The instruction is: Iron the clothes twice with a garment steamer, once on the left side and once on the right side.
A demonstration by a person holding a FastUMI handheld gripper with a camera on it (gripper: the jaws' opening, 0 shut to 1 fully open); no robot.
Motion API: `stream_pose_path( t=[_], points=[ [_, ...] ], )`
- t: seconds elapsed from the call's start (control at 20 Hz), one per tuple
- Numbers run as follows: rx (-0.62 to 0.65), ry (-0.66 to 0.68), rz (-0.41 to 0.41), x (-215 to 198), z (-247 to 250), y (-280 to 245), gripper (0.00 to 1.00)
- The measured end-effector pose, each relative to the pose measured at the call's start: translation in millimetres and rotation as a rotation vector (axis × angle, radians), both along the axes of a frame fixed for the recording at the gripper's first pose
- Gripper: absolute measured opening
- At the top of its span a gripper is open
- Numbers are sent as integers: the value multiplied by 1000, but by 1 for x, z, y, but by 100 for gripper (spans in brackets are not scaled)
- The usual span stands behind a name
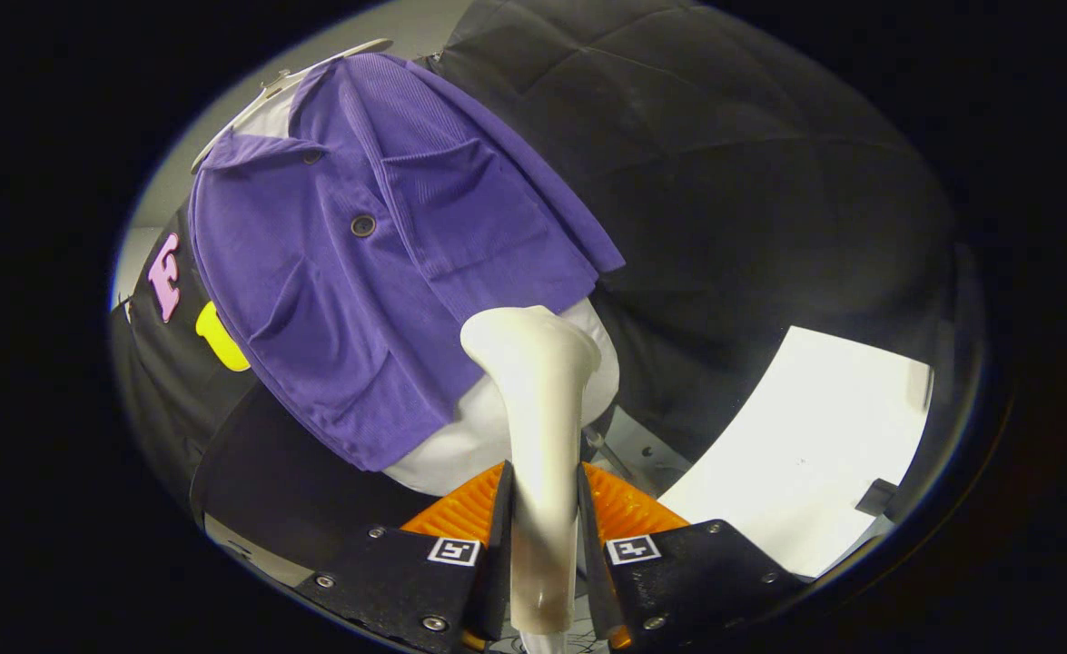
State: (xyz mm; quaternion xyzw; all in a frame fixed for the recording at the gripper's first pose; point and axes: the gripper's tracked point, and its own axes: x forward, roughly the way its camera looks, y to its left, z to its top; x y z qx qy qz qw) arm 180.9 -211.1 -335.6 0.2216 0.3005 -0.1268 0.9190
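The gripper is clamping the handle of a cream-coloured garment steamer, with both fingers pressing in on the handle from either side, so the gap between them is only as wide as the handle itself. The steamer is running up from between the fingers and flaring out into a wider head just ahead of them. That head is sitting at the lower hem of a purple corduroy shirt; whether it is actually touching the fabric cannot be told.

The shirt is hanging on a pale hanger, tilted in the view, with its collar at the far end and its hem nearest the fingers. It is showing dark buttons down the front and a patch pocket on the chest. A white garment is showing beneath the purple hem, just behind the steamer's head and beyond the fingers.

Behind the shirt, the black cloth booth wall is covering most of the background, creased in places. To the right of the fingers, a white sheet-like surface is lying flat, with a small dark object at its near corner. A grey metal surface is showing between the steamer and the white surface.
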Motion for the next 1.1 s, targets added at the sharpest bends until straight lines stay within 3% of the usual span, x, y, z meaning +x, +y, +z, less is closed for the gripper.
stream_pose_path(
  t=[0.2, 0.4, 1.1],
  points=[
    [21, 36, 8, -18, -27, 12, 36],
    [31, 33, 18, -44, -24, 26, 36],
    [-11, -167, 171, -133, 119, 115, 36]
  ],
)
